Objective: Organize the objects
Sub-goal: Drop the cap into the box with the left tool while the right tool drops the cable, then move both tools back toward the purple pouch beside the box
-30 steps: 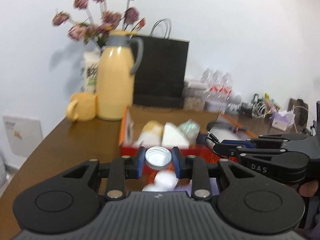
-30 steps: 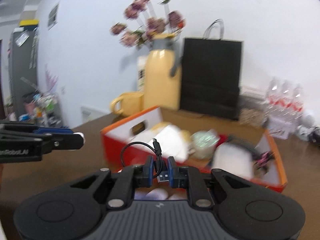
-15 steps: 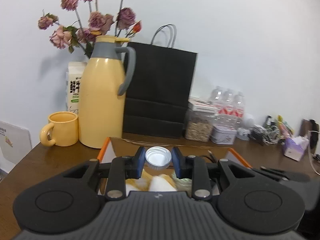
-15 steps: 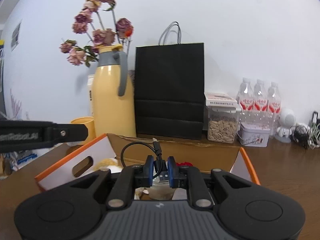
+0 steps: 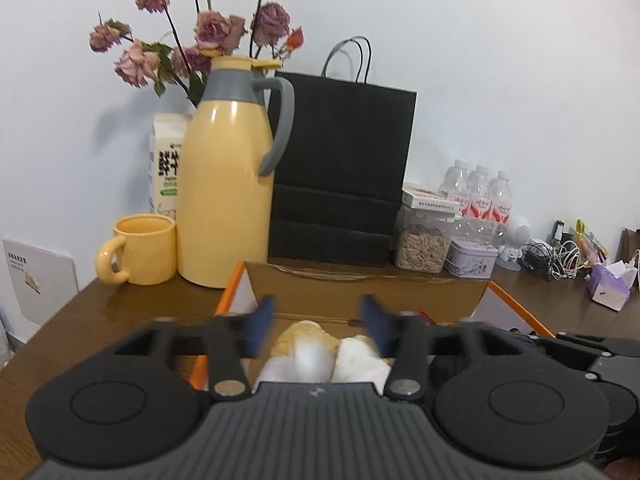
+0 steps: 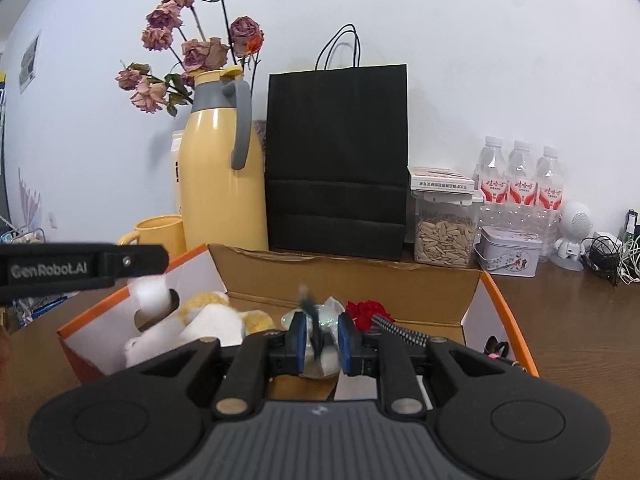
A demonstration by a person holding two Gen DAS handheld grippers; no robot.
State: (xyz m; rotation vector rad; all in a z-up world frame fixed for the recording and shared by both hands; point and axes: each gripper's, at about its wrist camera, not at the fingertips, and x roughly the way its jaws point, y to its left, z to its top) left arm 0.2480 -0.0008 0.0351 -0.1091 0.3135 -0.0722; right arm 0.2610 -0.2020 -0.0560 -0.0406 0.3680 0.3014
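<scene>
Both grippers hang over the open orange-and-white cardboard box (image 5: 516,300) on the brown wooden surface (image 5: 120,300), and both sets of fingers are spreading.

On the left gripper (image 5: 318,320) we see the blue-padded fingers (image 5: 262,320) blurred and opening wide, pressing on nothing; a smeared white round shape (image 5: 310,354), perhaps a small cap, sits below and between them, over the white and yellow soft things (image 5: 360,360) in the box. On the right gripper (image 6: 322,342) the fingers are opening from a narrow gap, and a thin dark blurred cable (image 6: 314,320) runs between them, touching neither pad as far as we can tell. Beyond those fingertips a red fabric flower (image 6: 368,312) lies in the box. Past the box stand a yellow thermos jug (image 5: 224,184) and a black paper bag (image 5: 340,168).
</scene>
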